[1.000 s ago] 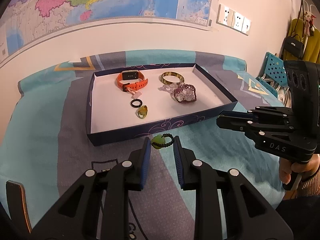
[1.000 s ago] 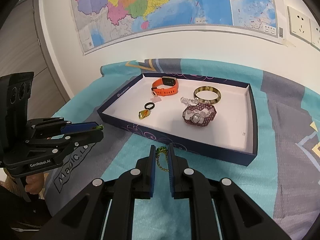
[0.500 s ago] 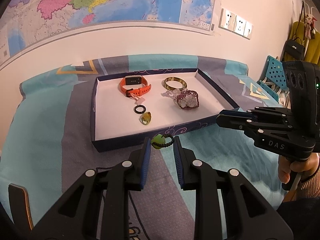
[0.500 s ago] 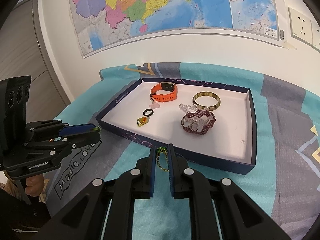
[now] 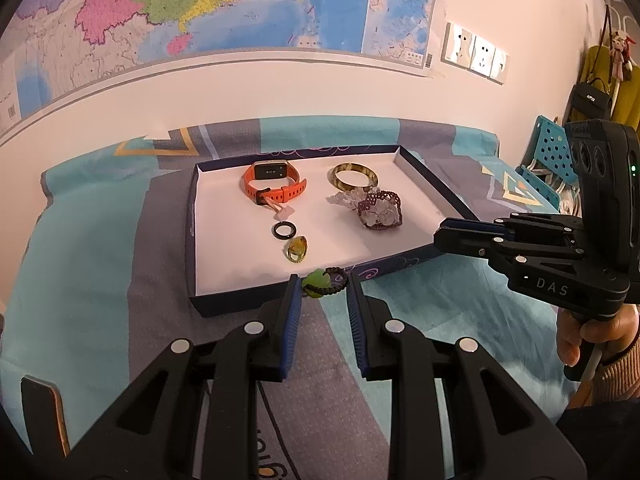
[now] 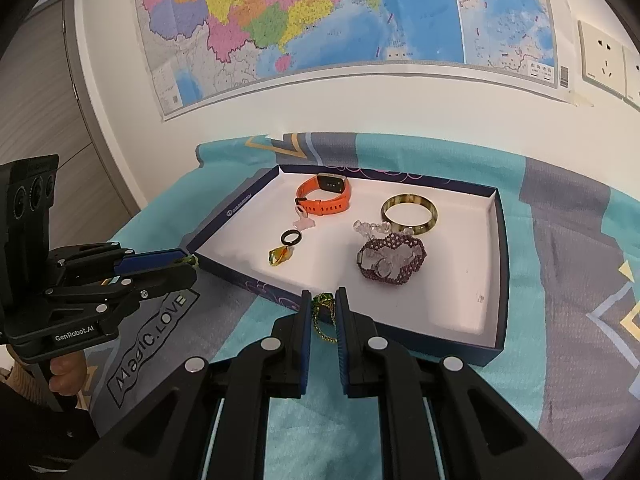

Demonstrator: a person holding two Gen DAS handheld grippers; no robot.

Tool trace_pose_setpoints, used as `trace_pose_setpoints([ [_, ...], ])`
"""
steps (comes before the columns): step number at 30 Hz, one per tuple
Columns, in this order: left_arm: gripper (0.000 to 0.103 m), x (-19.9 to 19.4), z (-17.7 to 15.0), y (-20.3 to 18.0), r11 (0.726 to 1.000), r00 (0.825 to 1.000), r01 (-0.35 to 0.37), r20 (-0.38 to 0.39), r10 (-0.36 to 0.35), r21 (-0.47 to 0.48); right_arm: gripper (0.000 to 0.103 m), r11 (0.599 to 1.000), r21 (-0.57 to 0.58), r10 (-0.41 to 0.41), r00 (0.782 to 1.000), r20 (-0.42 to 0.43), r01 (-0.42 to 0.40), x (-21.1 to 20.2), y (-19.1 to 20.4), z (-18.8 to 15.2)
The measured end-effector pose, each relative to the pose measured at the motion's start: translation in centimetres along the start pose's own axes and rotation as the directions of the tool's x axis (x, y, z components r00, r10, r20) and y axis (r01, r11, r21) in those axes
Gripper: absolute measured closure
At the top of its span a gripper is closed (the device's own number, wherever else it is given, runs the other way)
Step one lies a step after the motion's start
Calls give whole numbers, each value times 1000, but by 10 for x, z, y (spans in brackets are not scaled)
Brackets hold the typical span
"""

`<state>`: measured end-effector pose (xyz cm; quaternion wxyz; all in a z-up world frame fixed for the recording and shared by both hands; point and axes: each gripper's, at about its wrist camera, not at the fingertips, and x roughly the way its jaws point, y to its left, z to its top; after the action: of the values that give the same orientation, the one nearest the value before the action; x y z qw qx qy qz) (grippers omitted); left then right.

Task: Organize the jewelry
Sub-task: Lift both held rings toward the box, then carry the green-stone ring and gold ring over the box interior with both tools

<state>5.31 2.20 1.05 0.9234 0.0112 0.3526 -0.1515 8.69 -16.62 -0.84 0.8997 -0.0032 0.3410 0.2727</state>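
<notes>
A dark blue tray (image 5: 192,216) (image 6: 500,280) with a white floor holds an orange watch (image 5: 274,184) (image 6: 326,200), an amber bangle (image 5: 354,176) (image 6: 409,213), a purple beaded bracelet (image 5: 380,214) (image 6: 390,260), a black ring (image 5: 284,231) (image 6: 291,237) and a yellow pendant (image 5: 296,249) (image 6: 280,256). My left gripper (image 5: 322,284) is shut on a green bead bracelet with a dark cord (image 5: 322,282), held just before the tray's near wall. My right gripper (image 6: 322,308) is shut on a green beaded chain (image 6: 322,316), also at the tray's near wall.
The tray lies on a teal and grey patterned cloth (image 5: 100,260) against a white wall with a map. The right gripper shows at the right of the left wrist view (image 5: 444,236); the left gripper shows at the left of the right wrist view (image 6: 188,260).
Both grippers have drawn back and risen a little from the tray, each still holding its piece. The tray looks smaller and farther in both views.
</notes>
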Motion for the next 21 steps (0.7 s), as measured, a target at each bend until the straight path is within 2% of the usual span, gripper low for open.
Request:
trace_pose_setpoints([
  [21,80,3,10,-2,1000,1000,-11,15,10,15,93,1000,-8,-16,1000,7,16,6,-4,10],
])
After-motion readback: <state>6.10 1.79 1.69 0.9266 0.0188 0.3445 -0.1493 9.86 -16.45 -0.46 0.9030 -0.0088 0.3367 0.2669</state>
